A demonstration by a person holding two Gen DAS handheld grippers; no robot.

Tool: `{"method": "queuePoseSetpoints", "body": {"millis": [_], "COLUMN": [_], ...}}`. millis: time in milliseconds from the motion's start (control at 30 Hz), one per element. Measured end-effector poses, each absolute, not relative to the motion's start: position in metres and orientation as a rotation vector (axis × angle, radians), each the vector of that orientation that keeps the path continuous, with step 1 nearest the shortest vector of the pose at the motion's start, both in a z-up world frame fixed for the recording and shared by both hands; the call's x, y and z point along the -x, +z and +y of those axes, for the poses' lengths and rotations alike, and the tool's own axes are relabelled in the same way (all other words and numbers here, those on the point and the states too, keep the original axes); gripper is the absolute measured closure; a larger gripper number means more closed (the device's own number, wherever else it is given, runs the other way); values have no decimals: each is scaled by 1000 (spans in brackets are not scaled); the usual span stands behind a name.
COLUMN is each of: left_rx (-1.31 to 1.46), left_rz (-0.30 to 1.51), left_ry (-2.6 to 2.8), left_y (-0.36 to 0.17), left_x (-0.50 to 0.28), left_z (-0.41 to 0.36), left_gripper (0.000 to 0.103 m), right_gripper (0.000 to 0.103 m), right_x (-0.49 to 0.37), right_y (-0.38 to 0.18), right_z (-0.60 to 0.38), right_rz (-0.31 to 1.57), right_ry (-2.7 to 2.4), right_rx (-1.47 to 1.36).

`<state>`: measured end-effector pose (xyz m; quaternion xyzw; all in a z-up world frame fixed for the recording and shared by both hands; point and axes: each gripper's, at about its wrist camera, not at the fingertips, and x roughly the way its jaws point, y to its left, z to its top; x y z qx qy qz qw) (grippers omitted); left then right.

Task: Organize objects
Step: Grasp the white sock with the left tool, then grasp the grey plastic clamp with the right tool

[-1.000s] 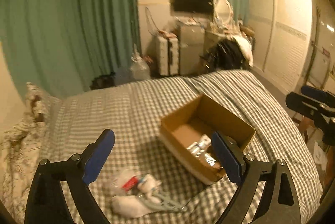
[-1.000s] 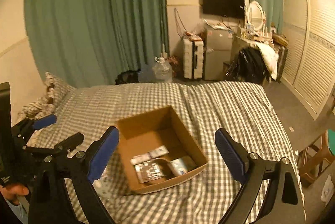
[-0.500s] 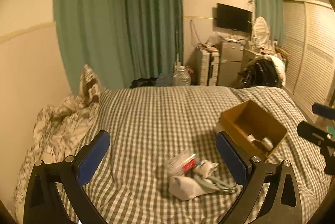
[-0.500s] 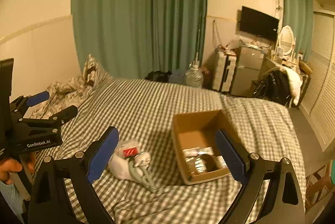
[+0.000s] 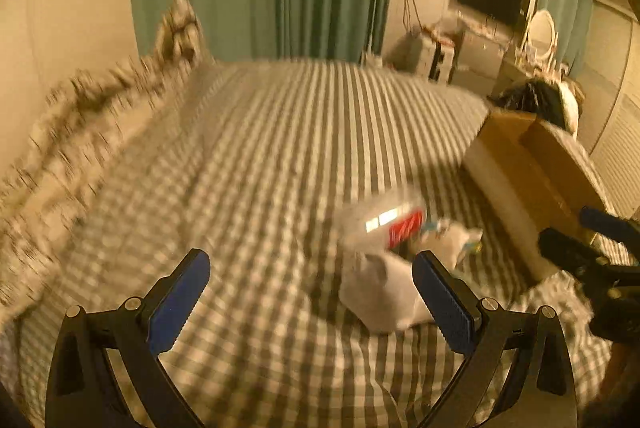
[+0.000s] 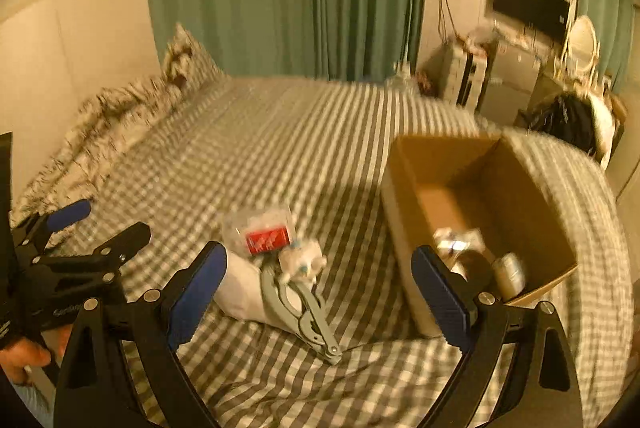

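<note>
Some items already lie in the cardboard box [image 6: 480, 204] right of the right claw [image 6: 318, 282]; a small pile [image 6: 276, 260] (pliers included) waits ahead between its released jaws. The left claw [image 5: 310, 286] is released too.

Motion blur smears your left wrist view: the checked bed [image 5: 280, 156] reads as stripes, and the clear packet with a red label [image 5: 384, 224] beside the cardboard box [image 5: 532, 164] is illegible. Your left hand-held gripper's right finger [image 5: 442, 294] covers part of the white bundle [image 5: 376, 292]. In your right wrist view, the box's contents [image 6: 460, 242] are blurred beyond naming, partly behind the right hand-held gripper's finger [image 6: 438, 294].
</note>
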<state>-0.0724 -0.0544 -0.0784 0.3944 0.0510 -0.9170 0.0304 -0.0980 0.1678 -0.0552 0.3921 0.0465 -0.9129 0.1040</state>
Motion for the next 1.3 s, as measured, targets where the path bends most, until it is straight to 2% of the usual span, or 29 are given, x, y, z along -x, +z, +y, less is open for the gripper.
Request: {"method": "queuePoseSetpoints", "body": {"millis": [133,233,367,400,433,533,633,900,1133,1300], "left_rx": [-1365,-1441,-1517,-1544,-1586,-1596,-1562,-1515,-1535,-1523], "left_rz": [106,104,126,145,171,230,248,154,113,77], "left_ry": [-2797,-2814,-2837,-2847,-2854,-2860,-2865,-2798,-2759,-2758], "left_y": [-114,-130,-148,-154,-159,-158,-146,-123,-123,-116], "left_x": [86,99,113,115,117,116,104,81,72,59], "left_z": [-34,-19,-9,-8,-8,-14,-22,-55,-64,-65], "left_gripper": [0,0,2,7,26,40,46,48,48,49], "right_gripper": [9,9,9,9,9,9,9,9,9,17], "right_x": [116,123,128,129,130,132,133,152,158,154], "right_y": [-102,-108,-114,-115,-118,-120,-123,-158,-183,-186], "right_z": [180,190,190,187,186,182,182,163,133,125], "right_rz": [66,-5,-7,1,9,23,18,11,153,182], "right_ry": [-2608,-2598,-2587,-2579,-2574,-2574,-2565,-2401,-2329,-2292], "right_rx": [-1338,-1374,-1403,-1418,-1430,-1448,-1470,-1624,-1680,-1677]}}
